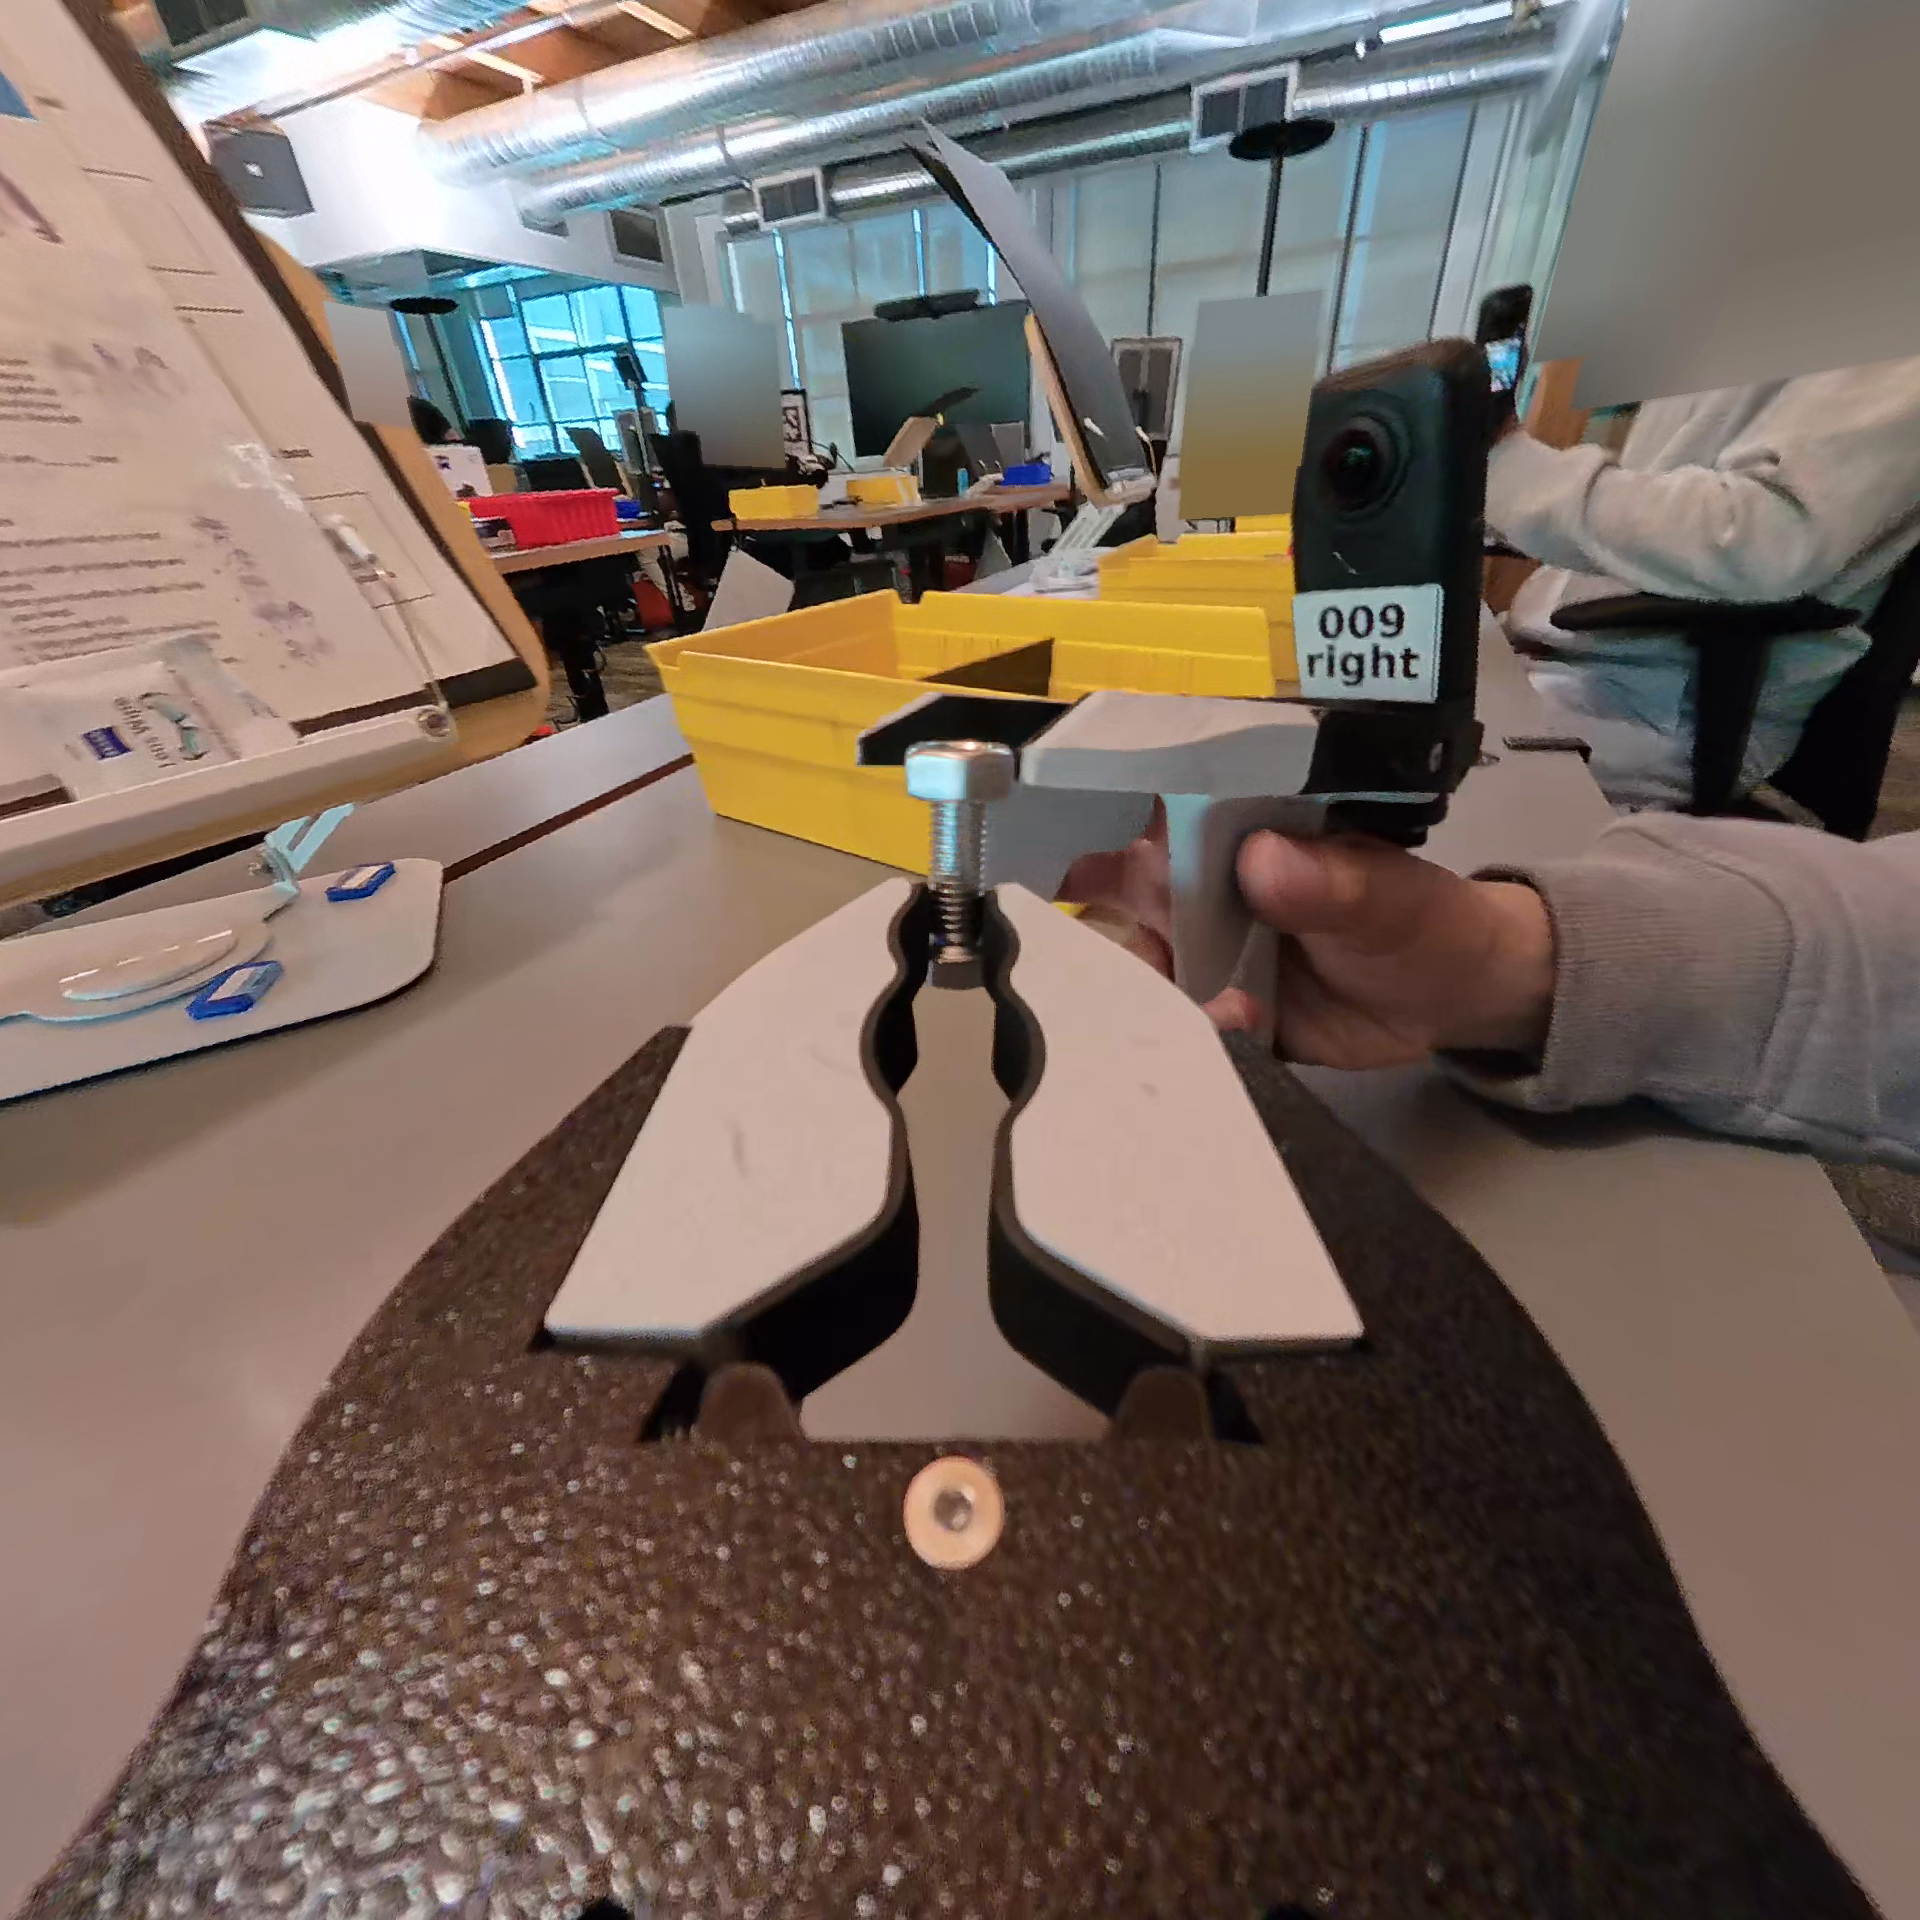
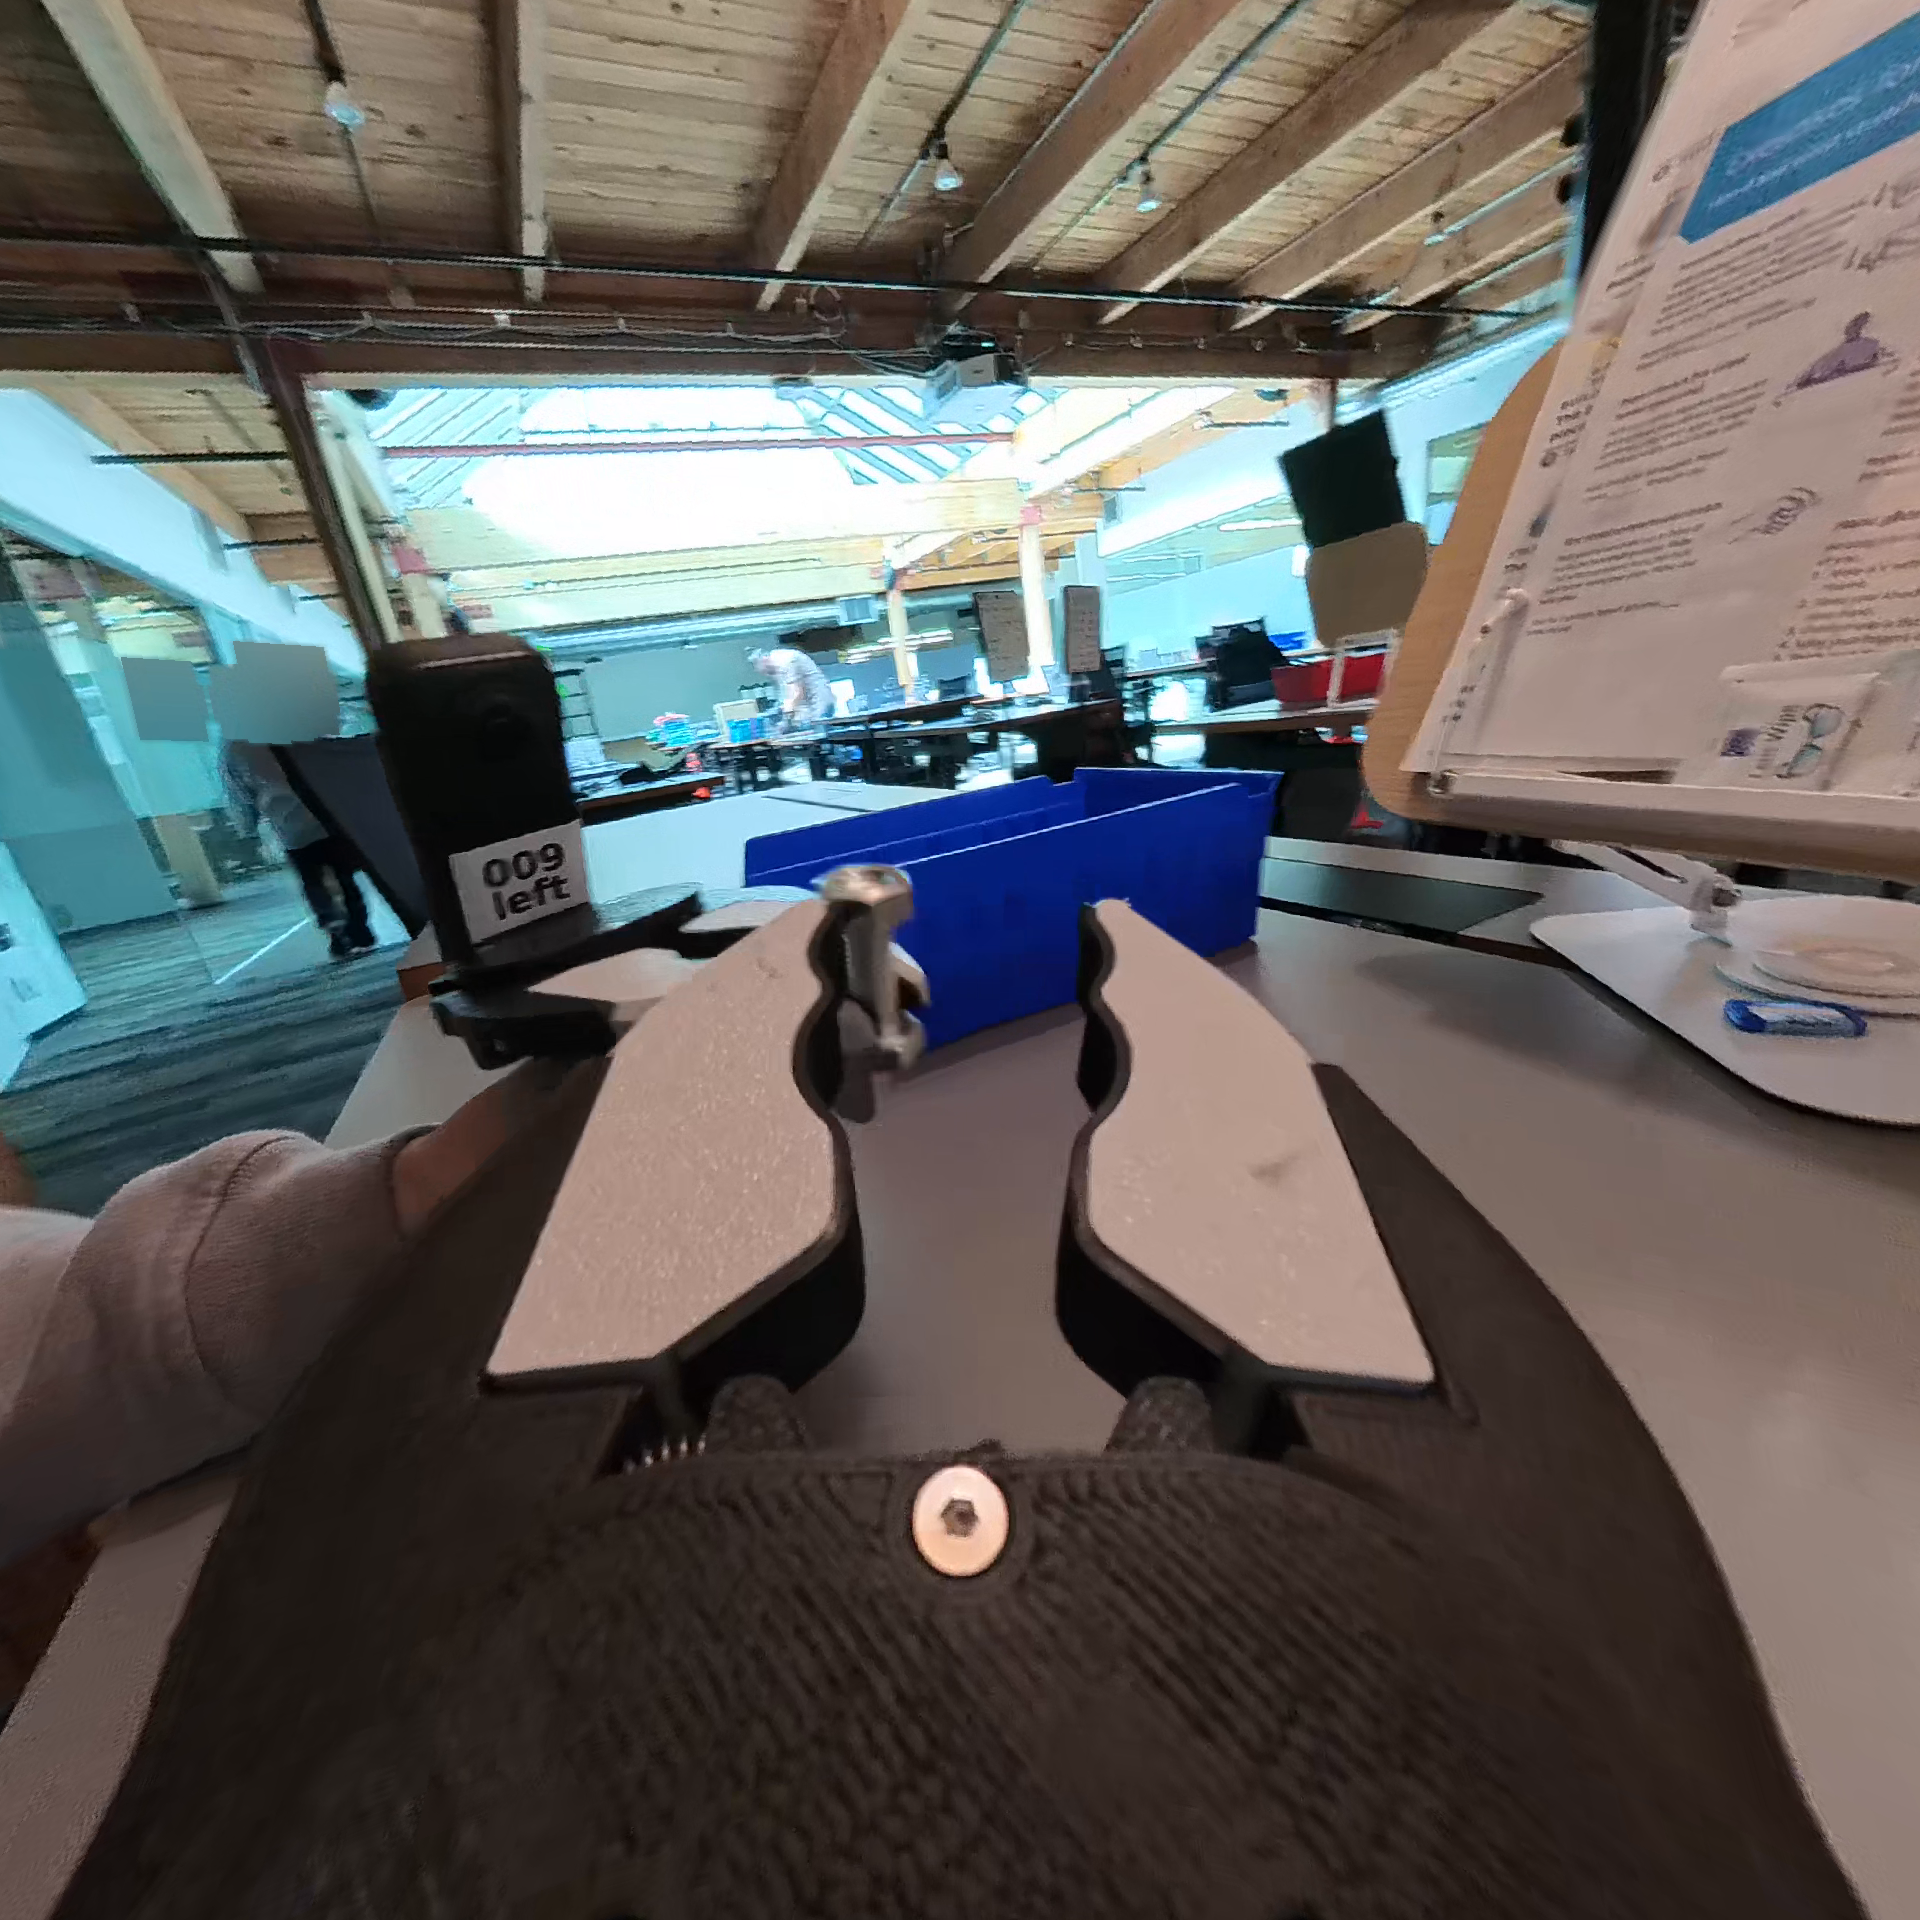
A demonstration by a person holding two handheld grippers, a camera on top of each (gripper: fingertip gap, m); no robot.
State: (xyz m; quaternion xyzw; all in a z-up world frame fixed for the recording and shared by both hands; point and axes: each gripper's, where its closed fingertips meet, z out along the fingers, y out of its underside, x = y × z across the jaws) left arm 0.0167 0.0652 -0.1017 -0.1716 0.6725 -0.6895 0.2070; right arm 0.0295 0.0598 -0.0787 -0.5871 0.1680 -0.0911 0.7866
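The left gripper (image 1: 958, 940) had its two grey fingers nearly together, clamped on the threaded shank of a silver hex bolt (image 1: 957, 831) that stood upright between the tips, head uppermost, with a nut (image 1: 956, 971) at its lower end. The pads pressed on the thread from either side. The right gripper (image 2: 956, 997) stood with its fingers well apart and held nothing; in its own view the bolt sat just inside its left finger (image 2: 717, 1091), while the right finger (image 2: 1195, 1091) stood clear of it, so whether the left one actually touched the bolt could not be told. From the left wrist view, that gripper came in from the right at the height of the bolt's head, gripped by a hand (image 1: 1382, 956) in a grey sleeve. Both tools hovered above a grey table (image 1: 582, 935). A yellow bin (image 1: 790, 727) stood beyond the bolt in the left wrist view, a blue bin (image 2: 1091, 894) beyond it in the right wrist view. A document stand (image 1: 208, 499) with printed sheets stood to one side on a white base (image 1: 343, 935).
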